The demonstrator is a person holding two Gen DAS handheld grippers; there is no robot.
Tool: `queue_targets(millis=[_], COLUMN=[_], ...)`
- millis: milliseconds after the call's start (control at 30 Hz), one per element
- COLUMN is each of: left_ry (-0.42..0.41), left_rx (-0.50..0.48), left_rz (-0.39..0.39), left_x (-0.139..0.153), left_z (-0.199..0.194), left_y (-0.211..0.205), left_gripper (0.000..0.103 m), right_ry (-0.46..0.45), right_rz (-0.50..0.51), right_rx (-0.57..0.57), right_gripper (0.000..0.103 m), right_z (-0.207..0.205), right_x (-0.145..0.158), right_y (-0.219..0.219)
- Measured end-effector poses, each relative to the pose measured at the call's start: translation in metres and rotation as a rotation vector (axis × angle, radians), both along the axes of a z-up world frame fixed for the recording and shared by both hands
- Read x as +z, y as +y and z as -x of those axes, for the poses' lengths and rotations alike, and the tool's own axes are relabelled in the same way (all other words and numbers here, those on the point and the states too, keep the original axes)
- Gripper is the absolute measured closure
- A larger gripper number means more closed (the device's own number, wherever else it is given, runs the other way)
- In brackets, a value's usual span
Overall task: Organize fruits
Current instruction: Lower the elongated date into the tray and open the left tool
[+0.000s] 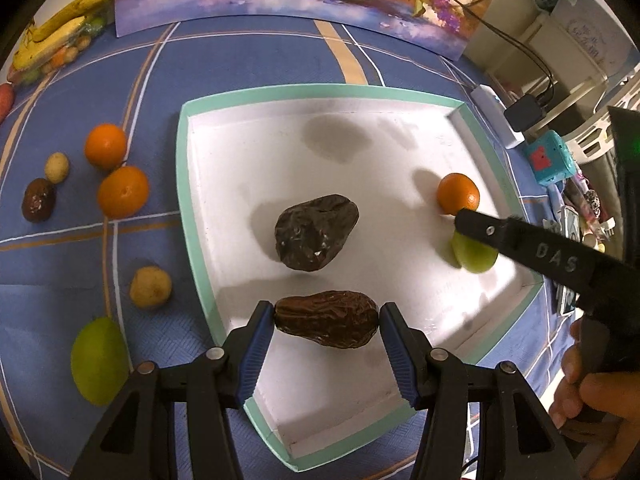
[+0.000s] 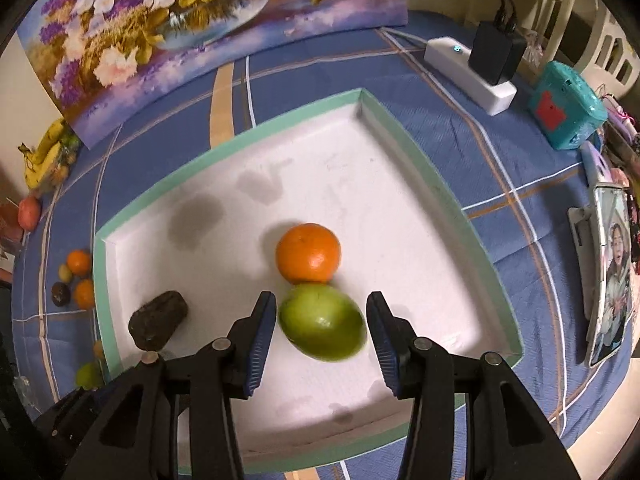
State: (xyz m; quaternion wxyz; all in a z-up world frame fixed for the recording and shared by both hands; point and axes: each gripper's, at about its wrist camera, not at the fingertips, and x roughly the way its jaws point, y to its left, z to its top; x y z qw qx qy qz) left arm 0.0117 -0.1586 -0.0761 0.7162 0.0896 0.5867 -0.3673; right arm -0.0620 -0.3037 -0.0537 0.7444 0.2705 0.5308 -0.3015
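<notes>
Roughly half sorted: three fruits in tray [image 1: 200,216], left gripper [image 1: 326,322] clamping date [image 1: 326,318], right gripper [image 2: 322,320] wide around mango [image 2: 322,322], six left outside.

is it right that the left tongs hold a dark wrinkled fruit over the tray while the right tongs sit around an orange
Not quite. The right tongs sit around the green fruit, open; the orange lies just beyond it, as the right wrist view shows. The left tongs do hold the dark wrinkled fruit over the tray.
</notes>
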Motion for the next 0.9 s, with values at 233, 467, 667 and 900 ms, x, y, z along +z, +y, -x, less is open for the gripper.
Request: queue_targets(millis=[233, 467, 667, 900], left_ry=[0.010, 0.006, 0.004, -0.019], left_rx=[-0.001, -0.003, -0.002, 0.003], left_rz=[-0.003, -0.030, -0.033, -0.001], left_x=[-0.003, -0.010, -0.010, 0.006], left_z=[-0.002, -0.002, -0.002, -0.005], left_y=[0.000, -0.002, -0.003, 0.003], left_gripper=[0.045, 0.047, 0.047, 0.045], right_ry=[0.019, 0.025, 0.029, 0.016], right_rz=[-0.008, -0.005, -0.010, 0.016], right_rx=[0.027, 0.033, 0.034, 0.037], right_gripper=[0.054, 0.054, 0.054, 0.054], right_z=[-0.003, -0.004, -0.006, -0.005], right_x=[-0.007, -0.007, -0.007, 0.003], right_y=[0.005, 0.004, 0.003, 0.005])
